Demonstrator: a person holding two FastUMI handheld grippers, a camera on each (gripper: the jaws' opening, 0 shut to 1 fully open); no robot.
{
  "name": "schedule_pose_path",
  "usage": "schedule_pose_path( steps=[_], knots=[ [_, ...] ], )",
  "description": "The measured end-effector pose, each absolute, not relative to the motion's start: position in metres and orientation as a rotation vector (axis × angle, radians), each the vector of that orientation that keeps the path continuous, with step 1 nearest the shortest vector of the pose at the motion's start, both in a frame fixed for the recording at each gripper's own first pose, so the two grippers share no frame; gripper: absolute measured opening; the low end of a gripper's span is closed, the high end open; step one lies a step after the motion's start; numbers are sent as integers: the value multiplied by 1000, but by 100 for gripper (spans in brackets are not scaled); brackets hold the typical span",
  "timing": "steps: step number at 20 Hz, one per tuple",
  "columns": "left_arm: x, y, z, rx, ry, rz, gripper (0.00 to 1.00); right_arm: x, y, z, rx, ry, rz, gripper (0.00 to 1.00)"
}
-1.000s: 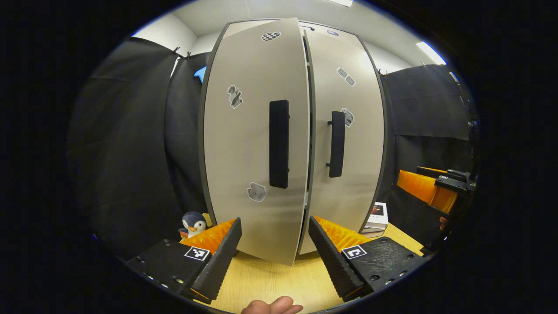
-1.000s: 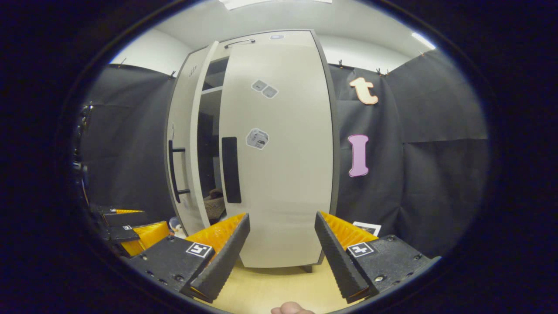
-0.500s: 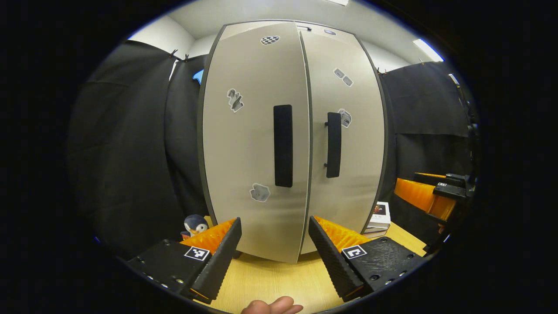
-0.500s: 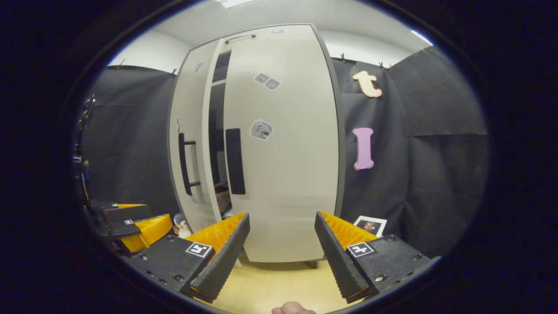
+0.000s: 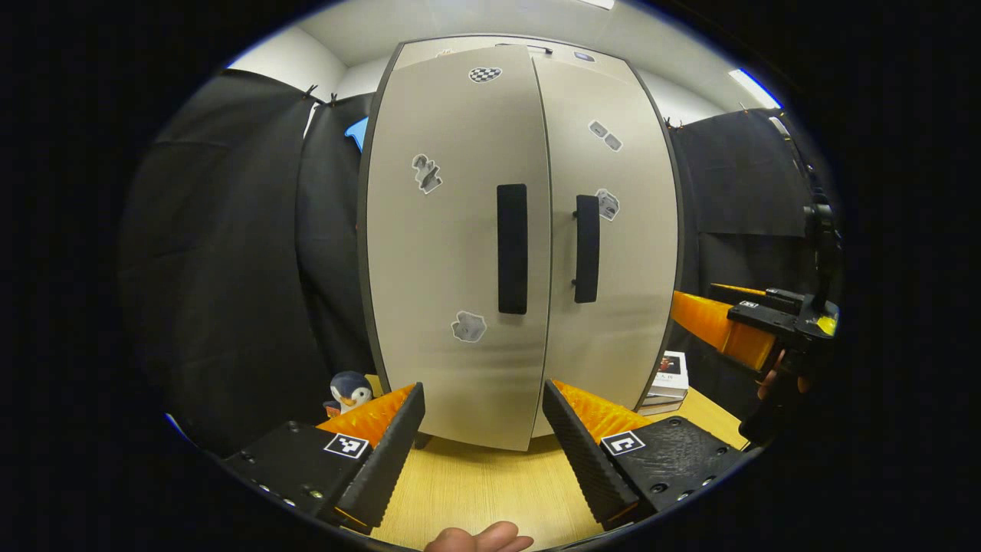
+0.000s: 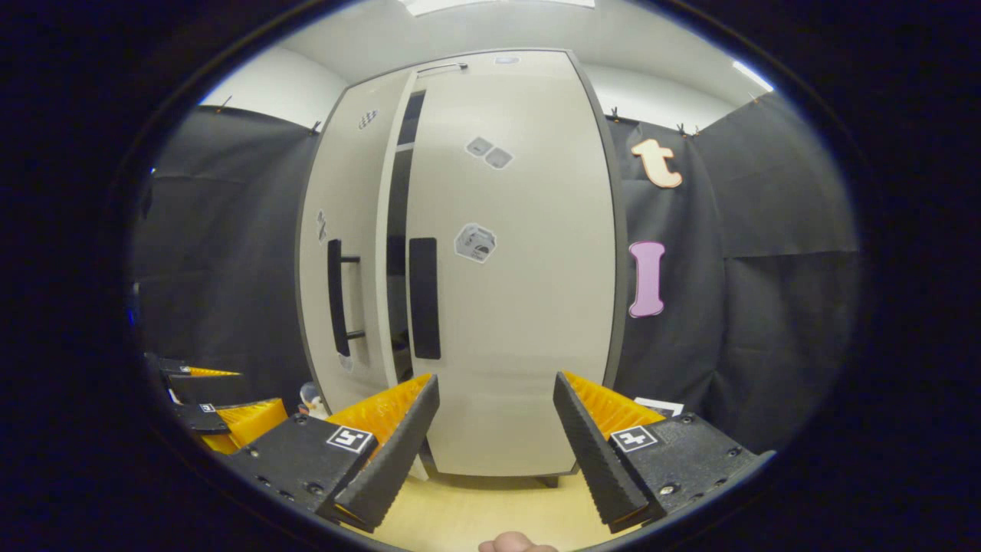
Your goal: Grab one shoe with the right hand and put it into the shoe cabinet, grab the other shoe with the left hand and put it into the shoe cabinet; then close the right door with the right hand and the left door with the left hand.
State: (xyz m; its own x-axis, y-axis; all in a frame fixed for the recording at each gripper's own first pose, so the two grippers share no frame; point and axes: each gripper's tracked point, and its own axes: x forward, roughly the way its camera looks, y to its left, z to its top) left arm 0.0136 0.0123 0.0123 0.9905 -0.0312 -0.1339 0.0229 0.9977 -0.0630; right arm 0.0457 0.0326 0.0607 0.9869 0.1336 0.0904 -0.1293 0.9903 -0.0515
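with the shoe cabinet's [image 5: 529, 368] left door [image 6: 349, 253] a crack short of its shut right door [image 6: 513, 307], likely hiding both shoes, left gripper [image 5: 483, 429] and right gripper [image 6: 494, 433] gaping empty before it, probably for one last nudge.

The tall pale grey cabinet [image 5: 460, 253] is looking smooth and matt, its black bar handles [image 5: 512, 248] dull. The light wooden table [image 5: 475, 491] is showing fine grain.
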Motion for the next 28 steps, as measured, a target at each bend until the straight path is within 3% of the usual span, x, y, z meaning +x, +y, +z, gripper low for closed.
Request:
schedule_pose_path(
  steps=[28],
  knots=[
    [25,3,28,-44,90,-76,94,40,5,69,-43,-131,48,98]
  ],
)
